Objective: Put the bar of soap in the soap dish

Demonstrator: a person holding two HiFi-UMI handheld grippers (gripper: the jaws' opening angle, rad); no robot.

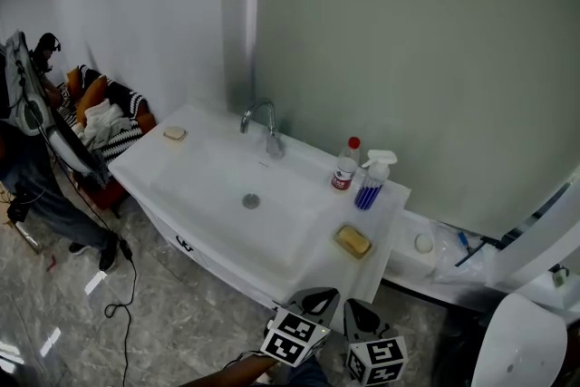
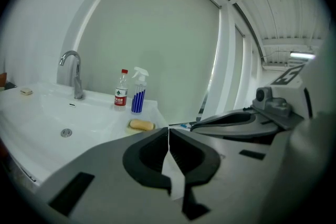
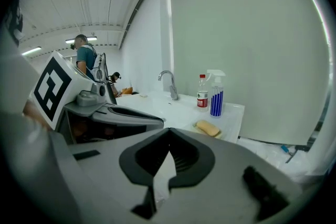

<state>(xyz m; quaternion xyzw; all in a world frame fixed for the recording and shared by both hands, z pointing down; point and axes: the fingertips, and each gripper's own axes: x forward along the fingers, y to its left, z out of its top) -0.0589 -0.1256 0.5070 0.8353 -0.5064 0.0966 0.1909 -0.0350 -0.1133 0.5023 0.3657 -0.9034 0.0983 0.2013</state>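
A yellow bar of soap point(image 1: 353, 240) lies in a pale soap dish point(image 1: 363, 255) on the right front of the white washbasin counter point(image 1: 145, 160). It also shows in the left gripper view as the soap point(image 2: 142, 124) and in the right gripper view as the soap point(image 3: 208, 128). My left gripper point(image 1: 315, 296) and right gripper point(image 1: 361, 314) hang side by side below the counter's front edge, short of the dish. The left gripper point(image 2: 168, 128) is shut with nothing in it. The right gripper point(image 3: 169, 131) is shut too, holding nothing.
A faucet point(image 1: 261, 118) and drain point(image 1: 251, 201) mark the basin. A red-capped bottle point(image 1: 344, 166) and a blue spray bottle point(image 1: 372, 181) stand behind the dish. A small tan object point(image 1: 174, 133) lies at the counter's far left corner. A person point(image 3: 82, 55) stands at the left.
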